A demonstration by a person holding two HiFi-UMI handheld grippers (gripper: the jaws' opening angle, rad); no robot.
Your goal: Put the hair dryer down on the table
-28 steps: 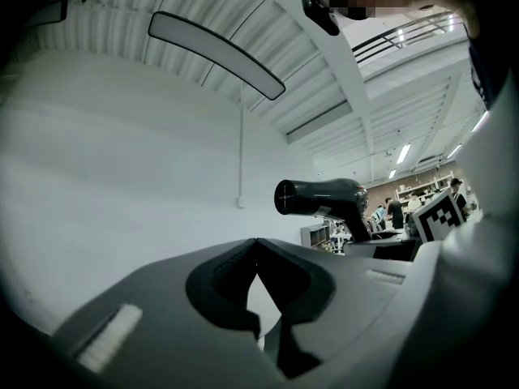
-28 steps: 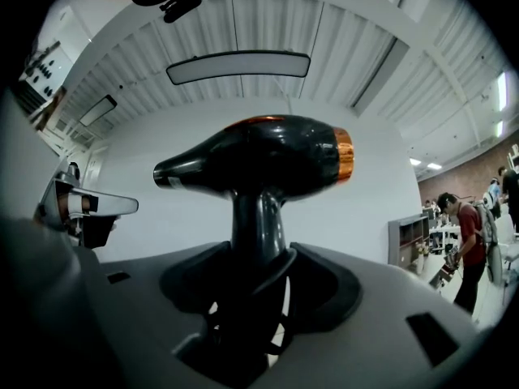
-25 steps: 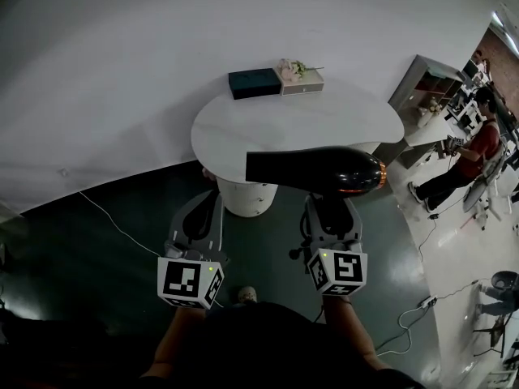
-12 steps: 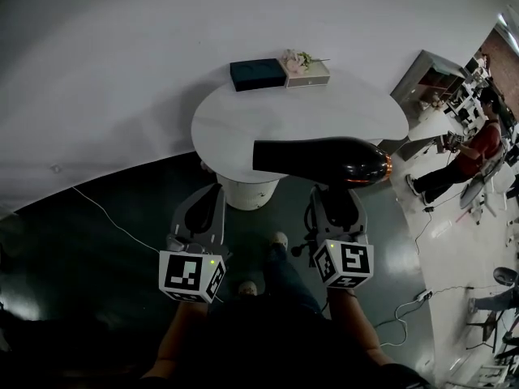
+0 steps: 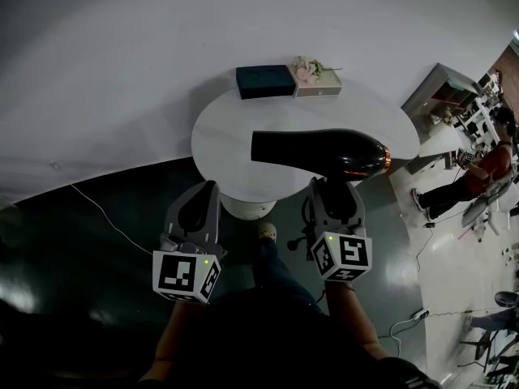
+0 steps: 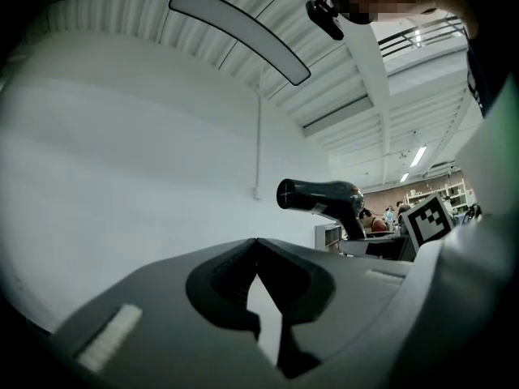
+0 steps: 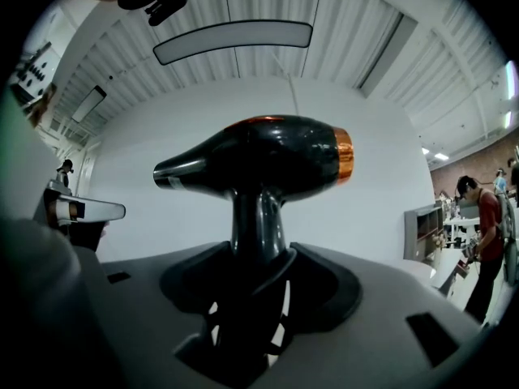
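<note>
the right gripper (image 5: 334, 201) grips the handle of the black hair dryer (image 5: 320, 152), held in the air above the near edge of the white table (image 5: 223, 136). the left gripper (image 5: 204, 194) has its jaws together, with nothing between them. at the tabletop's far edge, a dark blue box (image 5: 264, 81) sits just beside a pale box (image 5: 316, 88) topped with flowers (image 5: 306, 69). any print is too small to read.

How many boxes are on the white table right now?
2. A dark box and a pale box topped with flowers sit side by side at the table's far edge. The hair dryer covers part of the tabletop, so another could be hidden.
</note>
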